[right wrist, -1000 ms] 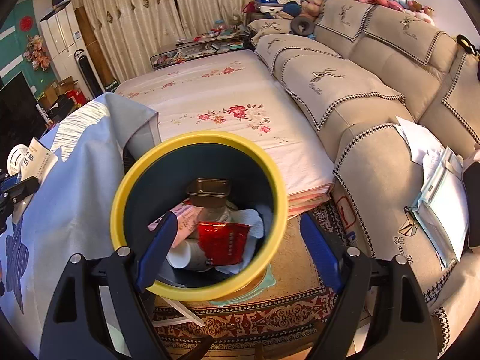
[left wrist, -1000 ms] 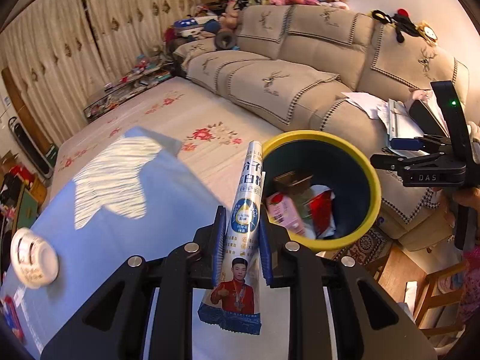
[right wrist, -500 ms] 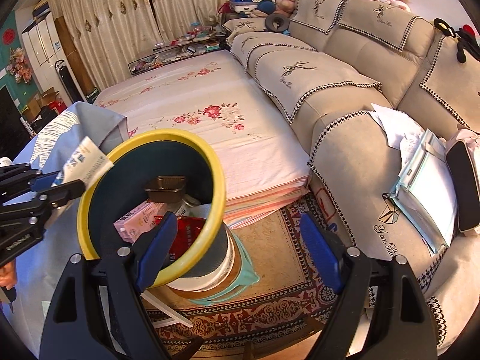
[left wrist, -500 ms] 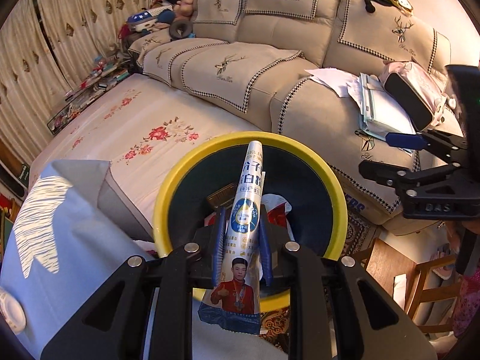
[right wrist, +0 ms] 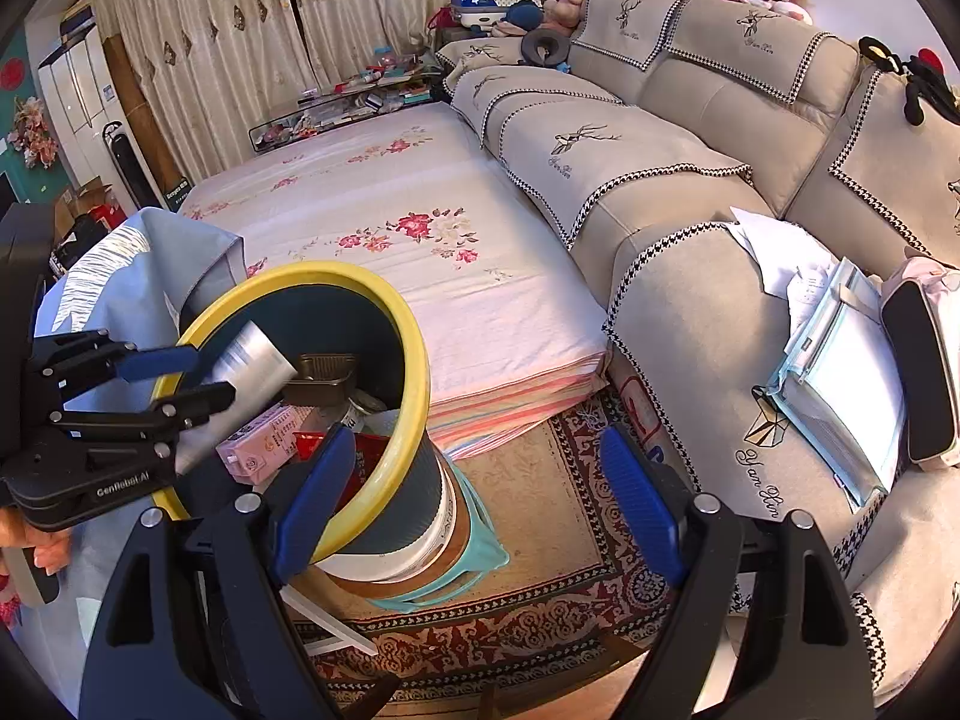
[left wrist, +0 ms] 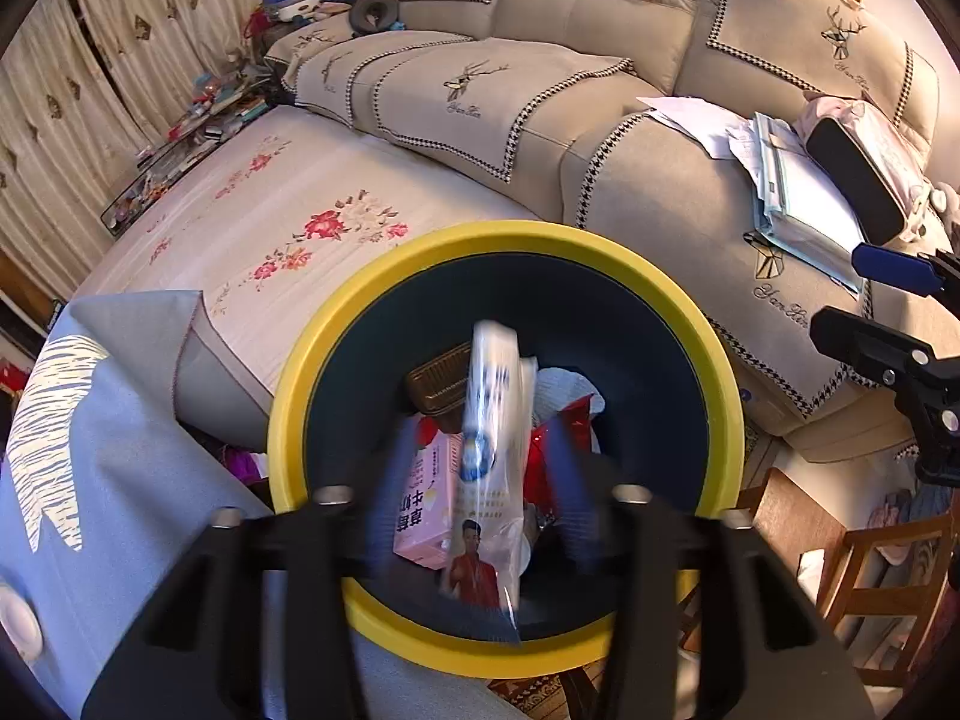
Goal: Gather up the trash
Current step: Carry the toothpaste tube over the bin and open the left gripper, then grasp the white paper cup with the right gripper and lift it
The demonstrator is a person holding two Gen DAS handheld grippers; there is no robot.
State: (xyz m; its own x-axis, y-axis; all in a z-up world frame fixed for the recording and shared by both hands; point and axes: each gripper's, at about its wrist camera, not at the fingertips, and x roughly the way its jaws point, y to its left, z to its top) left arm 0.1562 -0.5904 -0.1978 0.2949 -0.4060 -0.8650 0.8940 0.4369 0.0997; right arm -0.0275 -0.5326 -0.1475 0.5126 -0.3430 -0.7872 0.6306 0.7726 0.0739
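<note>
1. Blue-padded left tongs (left wrist: 480,480) hang over the mouth of the yellow-rimmed bin (left wrist: 288,420). Their jaws have just been opening, and both pads now stand clear of the white tube (left wrist: 489,438) between them. The tube, printed with a figure in red, is blurred and points nose-down into the bin.
2. Seen from the right wrist, the same tube (right wrist: 240,384) sits at the bin's rim at 9 o'clock, between the spread fingers of the left tongs (right wrist: 186,378).
3. Right tongs (right wrist: 480,492) gape wide with nothing between the pads. One pad overlaps the bin's outer wall at 7 o'clock; the other hangs over the patterned rug (right wrist: 540,618).
4. Inside the dark bin lie a pink carton (left wrist: 420,510), a red wrapper (left wrist: 552,450) and a brown tray (left wrist: 438,384), with white paper behind them.
5. A pale blue cloth (left wrist: 108,468) with a white leaf print covers the surface at 8 o'clock of the bin in the left wrist view.
6. Beyond the bin, at 11 o'clock, spreads a bed (left wrist: 288,204) with a floral sheet.
7. A beige sofa (left wrist: 540,96) runs from 12 to 3 o'clock, with papers (left wrist: 798,198) lying on one seat.
8. Cream curtains (right wrist: 198,48) close the far wall.
</note>
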